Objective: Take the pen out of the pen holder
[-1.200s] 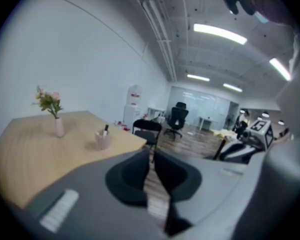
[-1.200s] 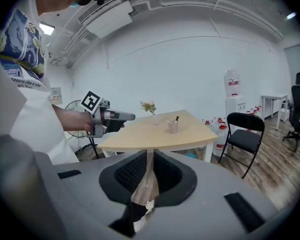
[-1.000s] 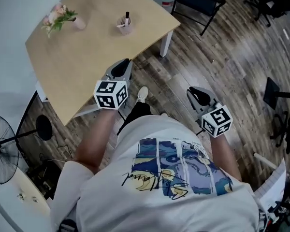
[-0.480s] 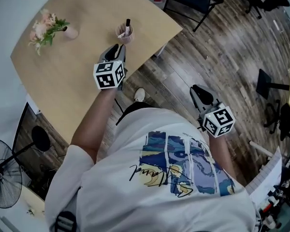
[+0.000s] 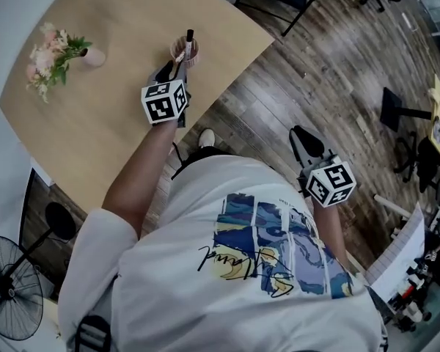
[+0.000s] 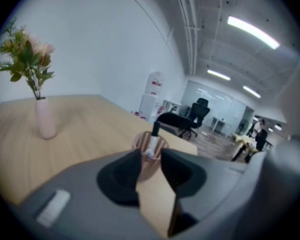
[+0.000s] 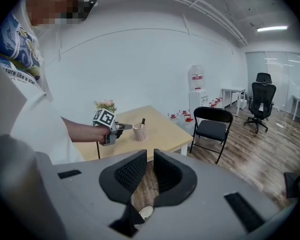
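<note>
A pinkish woven pen holder [image 5: 185, 50] stands near the right edge of the light wooden table [image 5: 110, 108], with a black-capped pen [image 5: 188, 37] upright in it. My left gripper [image 5: 172, 70] is just short of the holder and points at it. Its jaws are opening, with nothing gripped. In the left gripper view the holder [image 6: 149, 145] and the pen [image 6: 154, 130] show just beyond the gap of the left gripper [image 6: 150, 158]. My right gripper [image 5: 299, 133] hangs over the floor, away from the table. The right gripper [image 7: 150, 158] has a narrow gap between its jaws and holds nothing.
A pink vase of flowers [image 5: 59, 52] stands at the table's far left. A black chair [image 7: 212, 126] sits beyond the table's right end on the wood floor. A fan [image 5: 11, 295] stands behind me at the left.
My left gripper has moved forward from the table's near edge across the table top to the pen holder. The right gripper has shifted only a little.
</note>
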A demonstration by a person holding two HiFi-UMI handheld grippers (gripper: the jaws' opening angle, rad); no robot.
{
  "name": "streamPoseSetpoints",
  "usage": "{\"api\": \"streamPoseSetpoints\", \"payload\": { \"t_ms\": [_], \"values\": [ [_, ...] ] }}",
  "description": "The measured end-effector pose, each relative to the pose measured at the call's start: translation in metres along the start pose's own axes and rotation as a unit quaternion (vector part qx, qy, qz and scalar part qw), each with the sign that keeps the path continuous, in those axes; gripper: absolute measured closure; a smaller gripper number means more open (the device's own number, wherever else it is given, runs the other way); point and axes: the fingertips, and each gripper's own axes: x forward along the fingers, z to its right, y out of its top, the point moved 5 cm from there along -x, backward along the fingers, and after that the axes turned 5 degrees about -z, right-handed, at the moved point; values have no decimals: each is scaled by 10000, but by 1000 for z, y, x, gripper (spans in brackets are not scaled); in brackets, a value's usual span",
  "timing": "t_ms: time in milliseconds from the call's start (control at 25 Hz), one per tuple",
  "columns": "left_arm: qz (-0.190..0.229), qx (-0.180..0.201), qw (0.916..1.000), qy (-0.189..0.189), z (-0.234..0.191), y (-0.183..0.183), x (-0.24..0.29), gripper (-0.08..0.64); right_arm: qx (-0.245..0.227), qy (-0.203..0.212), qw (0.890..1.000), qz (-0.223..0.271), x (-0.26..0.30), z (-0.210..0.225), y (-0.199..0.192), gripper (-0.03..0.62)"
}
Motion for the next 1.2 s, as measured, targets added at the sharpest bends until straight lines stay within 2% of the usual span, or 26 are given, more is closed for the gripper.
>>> {"api": "streamPoseSetpoints", "payload": {
  "t_ms": [240, 400, 720, 1200],
  "values": [
    [-7, -47, 10000, -10, -6, 0, 15, 440, 74, -186, 9998, -69, 3, -4, 2, 557],
    [-2, -53, 10000, 4, -8, 1, 16, 497, 75, -228, 9997, -76, 5, -8, 2, 557],
    [69, -53, 10000, 15, -7, 6, 9, 505, 102, -261, 9996, -34, 2, -10, -1, 557],
    [441, 317, 9985, 39, 4, 32, -16, 511, 138, -258, 9995, 148, -17, -6, -14, 557]
  ]
}}
